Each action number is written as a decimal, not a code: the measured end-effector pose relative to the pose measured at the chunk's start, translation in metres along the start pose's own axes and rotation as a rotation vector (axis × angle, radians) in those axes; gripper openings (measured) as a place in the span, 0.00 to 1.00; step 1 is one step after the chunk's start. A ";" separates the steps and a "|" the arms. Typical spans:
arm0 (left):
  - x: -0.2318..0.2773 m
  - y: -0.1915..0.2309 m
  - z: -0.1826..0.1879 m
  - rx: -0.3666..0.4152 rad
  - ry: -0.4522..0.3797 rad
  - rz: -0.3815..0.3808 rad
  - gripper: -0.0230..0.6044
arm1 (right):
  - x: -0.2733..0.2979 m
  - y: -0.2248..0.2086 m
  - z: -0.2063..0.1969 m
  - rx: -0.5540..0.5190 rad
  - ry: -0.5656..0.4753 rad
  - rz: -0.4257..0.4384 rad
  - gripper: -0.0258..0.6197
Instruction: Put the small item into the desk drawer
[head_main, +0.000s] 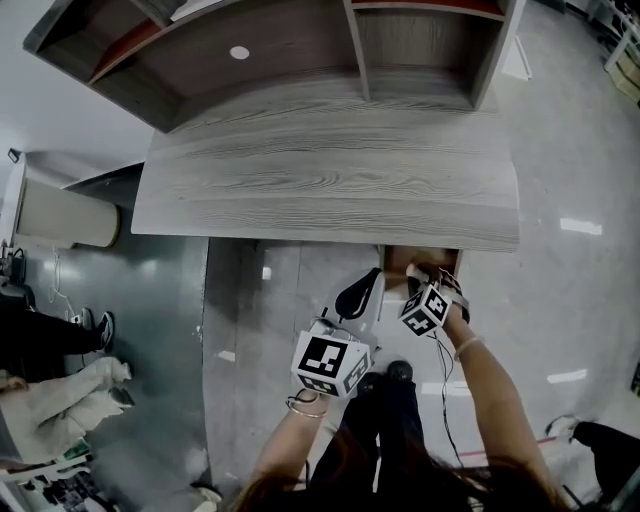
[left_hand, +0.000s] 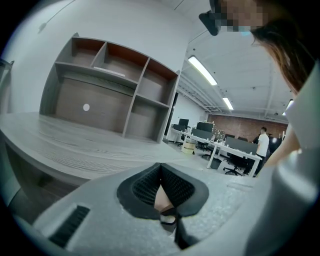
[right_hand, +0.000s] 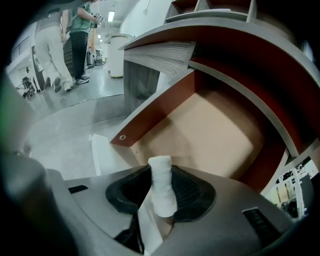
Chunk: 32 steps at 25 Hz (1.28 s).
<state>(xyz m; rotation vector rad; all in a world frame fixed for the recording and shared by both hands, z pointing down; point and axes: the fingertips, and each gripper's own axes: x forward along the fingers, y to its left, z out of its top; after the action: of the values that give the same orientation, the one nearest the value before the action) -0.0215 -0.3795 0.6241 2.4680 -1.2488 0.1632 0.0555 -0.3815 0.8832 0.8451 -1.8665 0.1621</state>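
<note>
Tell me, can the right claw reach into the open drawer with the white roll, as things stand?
Probably yes. The right claw, shut on the roll, points down at the drawer, which stands open with a bare bottom. Nothing shows between them.

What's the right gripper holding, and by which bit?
A small white roll, pinched by its lower half in the right gripper; its top pokes out.

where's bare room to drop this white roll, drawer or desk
The drawer floor is bare between its red-brown walls. The desktop is bare too, up to the shelf unit. Tight only at the drawer's near edge, under the right gripper.
</note>
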 end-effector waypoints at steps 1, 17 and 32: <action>0.000 0.001 -0.002 -0.002 0.002 0.001 0.06 | 0.001 0.001 -0.001 0.004 0.004 0.000 0.22; -0.001 0.008 -0.018 -0.019 0.031 0.009 0.06 | 0.005 0.009 -0.004 0.016 0.007 0.019 0.26; -0.002 0.002 -0.013 -0.009 0.056 -0.005 0.06 | -0.029 -0.004 0.014 0.100 -0.073 -0.018 0.24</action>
<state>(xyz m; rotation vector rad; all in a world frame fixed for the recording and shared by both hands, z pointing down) -0.0232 -0.3740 0.6360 2.4415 -1.2169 0.2233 0.0536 -0.3768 0.8508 0.9465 -1.9315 0.2172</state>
